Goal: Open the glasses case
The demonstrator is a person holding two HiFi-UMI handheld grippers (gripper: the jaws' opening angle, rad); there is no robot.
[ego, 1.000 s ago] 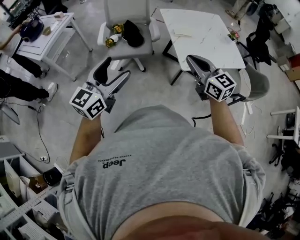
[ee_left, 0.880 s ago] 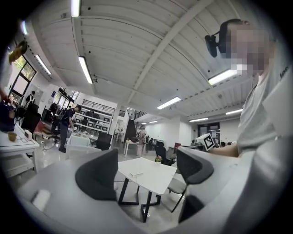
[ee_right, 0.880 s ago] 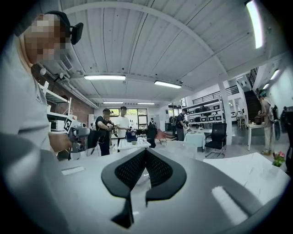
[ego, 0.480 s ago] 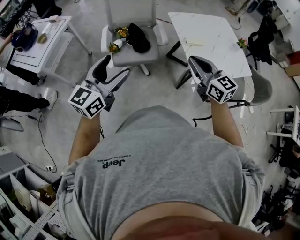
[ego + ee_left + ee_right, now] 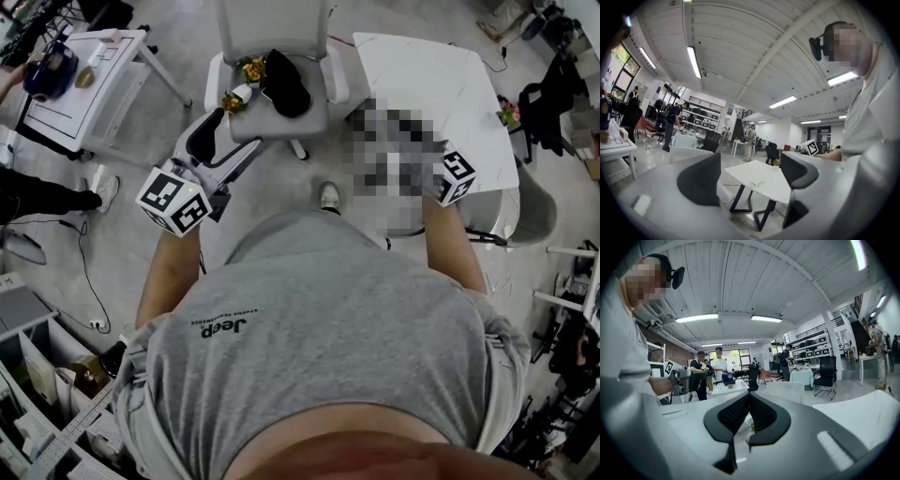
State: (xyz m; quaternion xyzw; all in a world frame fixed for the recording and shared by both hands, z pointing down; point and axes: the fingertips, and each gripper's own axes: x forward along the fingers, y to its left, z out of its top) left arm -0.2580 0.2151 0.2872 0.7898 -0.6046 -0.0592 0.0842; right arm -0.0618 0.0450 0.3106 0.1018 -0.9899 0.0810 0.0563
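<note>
No glasses case can be told for sure; a black object lies on the seat of a white office chair ahead. My left gripper is held in the air, pointing toward that chair, its jaws wide apart and empty. In the left gripper view the left gripper frames a white table between its dark pads. A mosaic patch hides the right gripper's jaws in the head view; only its marker cube shows. The right gripper has its pads pressed together with nothing between them.
A white marble-look table stands right of the chair. Small yellow flowers lie on the seat. A white trolley and a standing person's legs are at the left. Cables run over the floor, and a grey chair stands at the right.
The person has stepped forward: chair and table sit nearer and lower in the head view, and a shoe now shows below the chair. Both grippers keep their pose.
</note>
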